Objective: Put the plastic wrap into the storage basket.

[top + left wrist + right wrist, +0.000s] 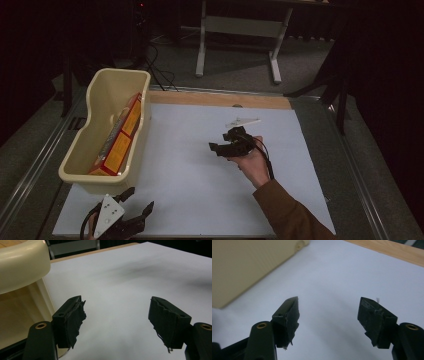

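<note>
A person works at a desk (200, 200) covered by one large white sheet, with a strip of bare wood showing along its far edge. Two hand-held grippers are in play, one in each hand.

The left hand-held gripper (135, 199) sits at the near left corner of the sheet, carrying a grey three-cornered plate on top. Its two black jaws stand wide apart with nothing between them. In the left gripper view the left hand-held gripper (116, 317) looks along the white sheet, its ragged black pads spread wide.

The right hand-held gripper (220, 147) is held by the right hand (250, 162) over the middle of the sheet, its jaws pointing left. They are also spread wide and empty, as the right gripper view shows (328, 320). A brown sleeve (287, 212) covers the forearm.

One cream plastic bin (87, 172) stands just beyond and slightly left of the left hand-held gripper, well to the left of the right one. Its long axis runs from near to far. Inside lies one long red and yellow box (120, 137), leaning along the bin's right wall, its long axis matching the bin's and its far end raised.

One small white flat piece (243, 121) lies on the sheet just beyond the right hand-held gripper; what it is cannot be told.
</note>
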Demonstrator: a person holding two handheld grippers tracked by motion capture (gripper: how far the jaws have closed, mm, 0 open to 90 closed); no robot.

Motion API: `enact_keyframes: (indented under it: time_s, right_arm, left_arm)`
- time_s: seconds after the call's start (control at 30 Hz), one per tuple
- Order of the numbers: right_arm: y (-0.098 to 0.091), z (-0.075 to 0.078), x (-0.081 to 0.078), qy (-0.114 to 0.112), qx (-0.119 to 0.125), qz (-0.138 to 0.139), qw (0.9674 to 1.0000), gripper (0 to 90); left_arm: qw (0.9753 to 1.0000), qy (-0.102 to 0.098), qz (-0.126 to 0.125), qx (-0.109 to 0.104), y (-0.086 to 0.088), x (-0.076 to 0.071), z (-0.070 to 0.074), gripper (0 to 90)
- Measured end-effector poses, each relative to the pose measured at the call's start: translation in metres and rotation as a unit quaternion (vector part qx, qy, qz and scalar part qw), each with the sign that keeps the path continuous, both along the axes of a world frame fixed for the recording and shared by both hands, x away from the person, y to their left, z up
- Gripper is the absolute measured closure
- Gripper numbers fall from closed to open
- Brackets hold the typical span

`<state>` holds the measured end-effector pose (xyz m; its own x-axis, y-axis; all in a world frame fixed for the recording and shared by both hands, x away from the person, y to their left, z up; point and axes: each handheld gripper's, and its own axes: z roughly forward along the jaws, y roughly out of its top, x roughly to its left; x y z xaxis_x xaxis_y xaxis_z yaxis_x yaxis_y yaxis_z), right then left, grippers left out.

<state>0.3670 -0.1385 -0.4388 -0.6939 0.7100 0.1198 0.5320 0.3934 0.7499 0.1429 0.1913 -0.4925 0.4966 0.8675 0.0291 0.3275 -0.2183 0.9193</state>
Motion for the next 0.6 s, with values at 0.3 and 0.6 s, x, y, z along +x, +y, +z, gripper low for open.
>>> enact_keyframes:
  time_s: [0.3, 0.6]
  right_arm:
    - [-0.04, -0.014, -0.016, -0.033, 0.005, -0.017, 0.9993, 33.0]
    - [-0.081, -0.028, -0.038, -0.073, 0.026, -0.049, 0.9957, 33.2]
  left_arm:
    - [1.0, 0.001, 0.003, 0.001, -0.001, 0.001, 0.0, 28.2]
    - [1.0, 0.002, 0.007, 0.0, 0.0, 0.001, -0.001, 28.2]
